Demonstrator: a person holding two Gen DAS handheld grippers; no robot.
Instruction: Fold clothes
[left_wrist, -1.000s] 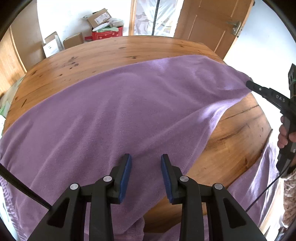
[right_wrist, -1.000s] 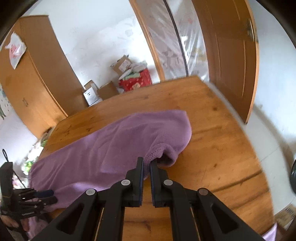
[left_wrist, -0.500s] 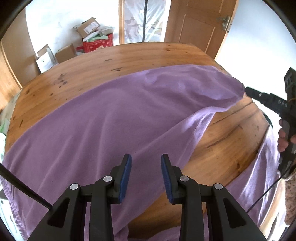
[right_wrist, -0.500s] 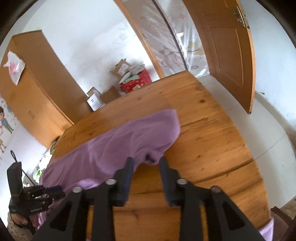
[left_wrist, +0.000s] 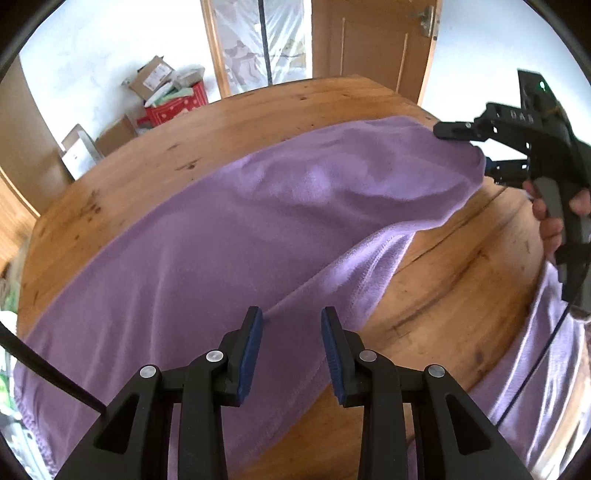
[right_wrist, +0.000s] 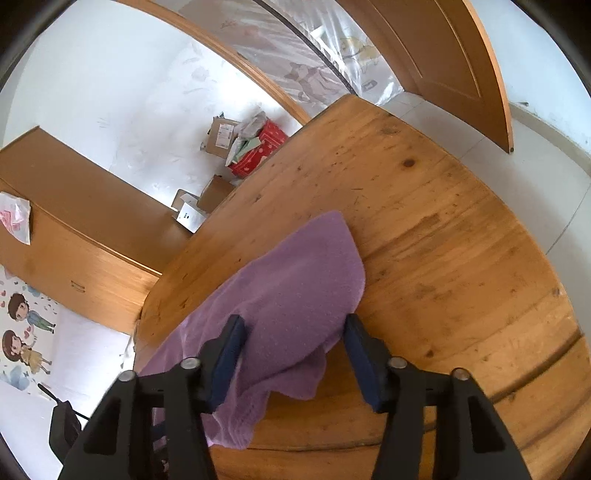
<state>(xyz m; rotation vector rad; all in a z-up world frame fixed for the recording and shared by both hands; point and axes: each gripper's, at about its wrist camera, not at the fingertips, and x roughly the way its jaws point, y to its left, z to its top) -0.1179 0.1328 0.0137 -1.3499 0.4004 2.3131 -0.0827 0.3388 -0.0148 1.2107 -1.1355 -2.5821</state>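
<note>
Now the purple cloth (left_wrist: 229, 236) lies in a long band across the wooden counter (left_wrist: 461, 280), running from the lower left of the left wrist view up to its upper right, with one long edge doubled over so a hemmed border crosses the middle of the frame. More purple fabric hangs over the counter's near edge at the lower right. The left claw (left_wrist: 291, 350) hovers over that folded border at bottom centre, released, nothing between its blue pads (left_wrist: 251, 350). The right claw (right_wrist: 291, 358) has just been opening; in the right wrist view the cloth's rounded end (right_wrist: 306, 288) sits in the gap between its spread jaws without either pad pressing it, so the end is let go and resting on the wood. From the left wrist view the same claw (left_wrist: 469, 151) shows at the upper right, straddling the cloth's tip, a hand (left_wrist: 554, 221) on its handle. The step in hand looks like the end of one fold: an end carried over and dropped. Next, I judge, both claws need fresh grips, likely the left on the near hem and the right on a matching corner, so the band can be doubled again; the loose bunching near the right claw should be smoothed first, or the fold may come out crooked. Boxes (left_wrist: 162, 88) stand by the far wall.
</note>
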